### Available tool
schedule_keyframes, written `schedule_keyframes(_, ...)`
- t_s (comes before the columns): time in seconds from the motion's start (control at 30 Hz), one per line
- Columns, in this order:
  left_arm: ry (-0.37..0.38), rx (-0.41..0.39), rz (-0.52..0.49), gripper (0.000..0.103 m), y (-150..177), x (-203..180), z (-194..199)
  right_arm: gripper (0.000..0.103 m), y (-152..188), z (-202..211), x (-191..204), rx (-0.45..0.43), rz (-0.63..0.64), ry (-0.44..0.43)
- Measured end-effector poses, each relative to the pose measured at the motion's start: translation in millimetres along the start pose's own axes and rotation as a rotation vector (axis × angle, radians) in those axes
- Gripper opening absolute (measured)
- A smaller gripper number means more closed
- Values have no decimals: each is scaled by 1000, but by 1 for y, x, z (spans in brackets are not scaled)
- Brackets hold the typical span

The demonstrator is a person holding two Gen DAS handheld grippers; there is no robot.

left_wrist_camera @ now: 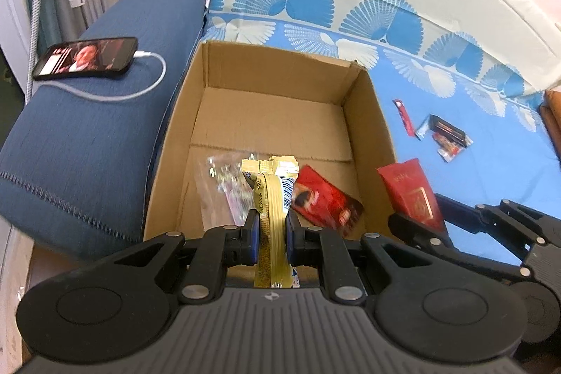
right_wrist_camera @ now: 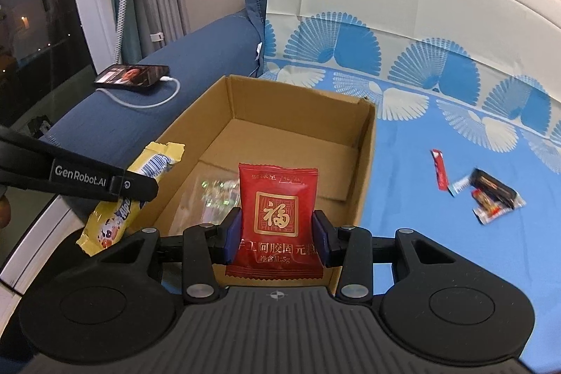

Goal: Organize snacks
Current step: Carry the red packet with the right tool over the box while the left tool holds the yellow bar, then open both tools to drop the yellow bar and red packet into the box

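The sofa seat (right_wrist_camera: 438, 233), covered with a blue fan-print cloth, carries the open cardboard box (left_wrist_camera: 368, 128), which stands against the blue armrest (left_wrist_camera: 105, 114) at the 9 o'clock side. On that armrest lies a phone (left_wrist_camera: 86, 58) with its charging cable (left_wrist_camera: 147, 83) attached. Inside the box, at the 6 o'clock end of its floor, two items are already stowed: a clear wrapper (left_wrist_camera: 221, 184) and a red packet (left_wrist_camera: 326, 202); the remainder of the floor is bare cardboard. The left gripper (left_wrist_camera: 272, 233) is positioned over the near edge of the box, its jaws pinching a yellow snack bag (left_wrist_camera: 271, 198) that stands edge-on between them. The right gripper (right_wrist_camera: 277, 233) is at the 3 o'clock side of the left one, its jaws clamped on a red sachet (right_wrist_camera: 278, 209) bearing a gold emblem, held upright above the near box wall. Well apart from the box, toward 3 o'clock on the seat, a red stick pack (right_wrist_camera: 440, 169) and a cluster of small dark wrappers (right_wrist_camera: 491, 195) are not yet collected. Assessment: the task is roughly half complete; two items are in the box, two are in transit, and the loose group on the seat is still outstanding.
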State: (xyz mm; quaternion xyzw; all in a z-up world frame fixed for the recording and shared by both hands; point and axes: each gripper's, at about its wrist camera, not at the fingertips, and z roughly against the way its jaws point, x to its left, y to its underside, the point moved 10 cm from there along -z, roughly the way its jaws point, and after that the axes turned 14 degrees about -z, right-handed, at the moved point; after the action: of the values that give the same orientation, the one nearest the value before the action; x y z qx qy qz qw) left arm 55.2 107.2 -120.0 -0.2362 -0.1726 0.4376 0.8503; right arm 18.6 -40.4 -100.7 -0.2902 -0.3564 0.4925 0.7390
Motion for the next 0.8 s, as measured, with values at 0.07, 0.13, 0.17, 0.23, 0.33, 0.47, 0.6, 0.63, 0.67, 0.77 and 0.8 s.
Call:
schedule_keyframes(0.07,-5,7,-8,16,-10,2,-13,45,-9,-17,-2,6,-4,2)
schedule_keyframes(0.13,-10,24,-13,16,-19,4,-28,45,-15,-31,-6,14,-12,4)
schedule_keyframes(0.17,-13,33,-17,16,-23,5,-36,45,-18,-39,-8,19,-15,9)
schedule_keyframes(0.23,-18,51,-22,16,-30,7,-51,45,-23,-53,-13,29,-21,15)
schedule_keyframes(0.33,-26,78,-31,16,-37,10,-74,45,-27,-72,-21,45,-31,26)
schedule_keyframes(0.47,-31,107,-50,16,-47,12,-103,48,-31,-98,-30,64,-38,37)
schedule_keyframes(0.6,-59,142,-40,93,-53,16,-124,79,-33,-118,-35,85,-10,30)
schedule_keyframes(0.63,-66,129,-34,102,-55,17,-123,81,-35,-118,-37,69,-1,47)
schedule_keyframes(0.67,-72,106,-33,102,-57,18,-120,81,-36,-116,-40,56,8,56)
schedule_keyframes(0.77,-90,122,-53,102,-54,17,-115,85,-35,-103,-52,49,-29,53)
schedule_keyframes(0.8,-86,131,-53,102,-51,15,-113,86,-35,-97,-57,41,-47,56)
